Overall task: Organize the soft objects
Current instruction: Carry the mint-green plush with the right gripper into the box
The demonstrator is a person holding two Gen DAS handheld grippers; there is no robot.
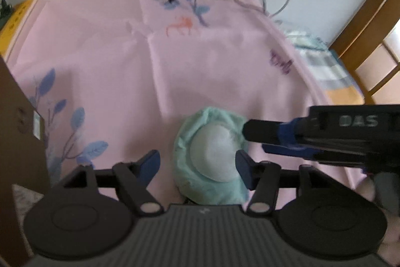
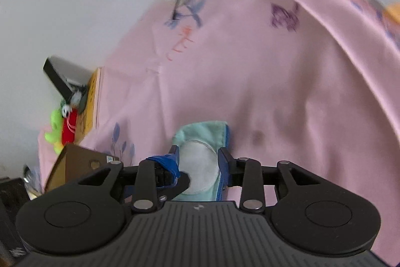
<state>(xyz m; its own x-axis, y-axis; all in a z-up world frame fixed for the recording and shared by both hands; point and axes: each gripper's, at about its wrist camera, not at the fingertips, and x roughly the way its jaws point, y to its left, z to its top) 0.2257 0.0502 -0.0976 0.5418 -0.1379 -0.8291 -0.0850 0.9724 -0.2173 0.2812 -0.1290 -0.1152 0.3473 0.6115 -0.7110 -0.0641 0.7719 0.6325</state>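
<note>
My left gripper [image 1: 197, 164] hangs open astride the mint-green pouch [image 1: 212, 157], pads not pressing. My right gripper [image 2: 198, 163] is clamped on its far end (holding it up over the pink sheet [image 1: 200, 61]), so the pouch runs lengthwise between my two hands.

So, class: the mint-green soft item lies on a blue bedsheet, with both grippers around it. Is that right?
Not quite. The sheet is pink, with only small blue leaf prints; both wrist views show it. The rest stands: the mint-green item lies on it, the left gripper is open around it, and the right gripper has its fingers on either side of it.
</note>
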